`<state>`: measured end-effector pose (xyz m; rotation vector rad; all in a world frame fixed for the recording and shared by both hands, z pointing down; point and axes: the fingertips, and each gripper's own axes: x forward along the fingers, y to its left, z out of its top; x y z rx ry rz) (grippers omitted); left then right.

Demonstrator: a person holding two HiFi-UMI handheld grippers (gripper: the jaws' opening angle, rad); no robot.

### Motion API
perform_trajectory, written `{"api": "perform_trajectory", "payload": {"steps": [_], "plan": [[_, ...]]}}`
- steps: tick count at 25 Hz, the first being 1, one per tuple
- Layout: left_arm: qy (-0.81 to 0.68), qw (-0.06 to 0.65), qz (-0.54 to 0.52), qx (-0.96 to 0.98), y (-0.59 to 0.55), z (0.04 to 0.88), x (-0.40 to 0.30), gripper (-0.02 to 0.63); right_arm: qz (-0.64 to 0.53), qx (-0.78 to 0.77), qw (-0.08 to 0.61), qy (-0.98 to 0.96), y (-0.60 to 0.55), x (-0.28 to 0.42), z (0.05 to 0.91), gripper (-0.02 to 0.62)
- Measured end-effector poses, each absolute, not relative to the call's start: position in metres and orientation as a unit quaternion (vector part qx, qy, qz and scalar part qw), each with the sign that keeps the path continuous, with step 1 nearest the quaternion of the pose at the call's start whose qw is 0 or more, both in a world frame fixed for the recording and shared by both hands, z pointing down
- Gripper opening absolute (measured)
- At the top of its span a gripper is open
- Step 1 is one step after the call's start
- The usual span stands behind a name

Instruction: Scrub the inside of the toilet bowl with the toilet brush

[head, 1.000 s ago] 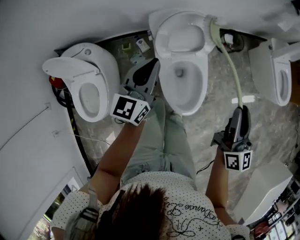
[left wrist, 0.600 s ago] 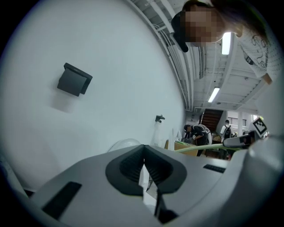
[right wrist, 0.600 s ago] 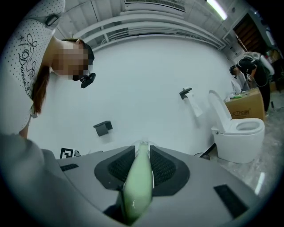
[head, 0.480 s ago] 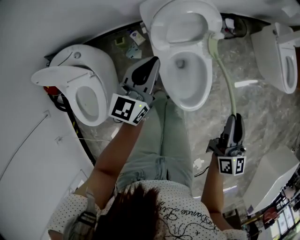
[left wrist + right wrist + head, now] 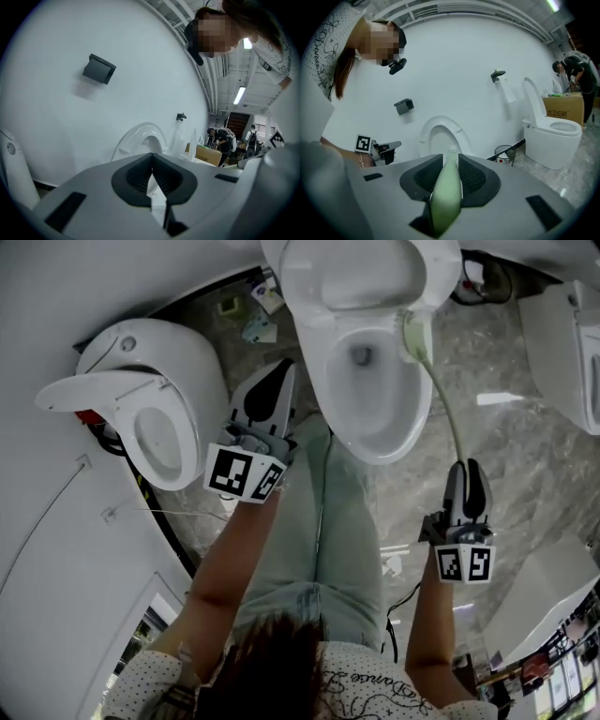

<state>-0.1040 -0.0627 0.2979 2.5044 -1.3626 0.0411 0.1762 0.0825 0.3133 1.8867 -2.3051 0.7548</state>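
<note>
The white toilet (image 5: pixel 370 432) stands at the top middle of the head view with its lid up and its bowl open. A toilet brush with a long pale green handle (image 5: pixel 448 413) runs from my right gripper (image 5: pixel 466 470) up to the bowl. Its head (image 5: pixel 413 334) lies at the right rim. My right gripper (image 5: pixel 450 159) is shut on the green handle (image 5: pixel 446 192). My left gripper (image 5: pixel 278 371) hangs just left of the bowl, shut with nothing in it. In the left gripper view its jaws (image 5: pixel 152 157) meet in front of the raised lid (image 5: pixel 140 138).
A second toilet (image 5: pixel 155 409) stands to the left and a third (image 5: pixel 572 352) at the right edge. The right gripper view shows another toilet (image 5: pixel 553 131), a small bin (image 5: pixel 506 153) and a spray bottle (image 5: pixel 504 86) by the wall. People stand in the far background.
The brush head has slid from beside the raised lid down to the bowl's right rim. My right gripper drew back a little. The left gripper stays beside the bowl.
</note>
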Motion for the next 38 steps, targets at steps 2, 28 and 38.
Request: {"api": "perform_trajectory", "payload": {"steps": [2,28,38], "plan": [[-0.48,0.148,0.019,0.865,-0.061,0.315,-0.103,0.003,0.245,0.605,0.055,-0.755,0.081,0.177,0.333,0.114],[-0.492,0.188,0.052,0.849,-0.031,0.46,-0.092,0.002,0.366,0.548,0.104,-0.745,0.069,0.161,0.556,0.114],[-0.496,0.197,0.057,0.843,-0.016,0.468,-0.092,0.002,0.439,0.532,0.059,-0.721,0.038,0.133,0.594,0.114]]}}
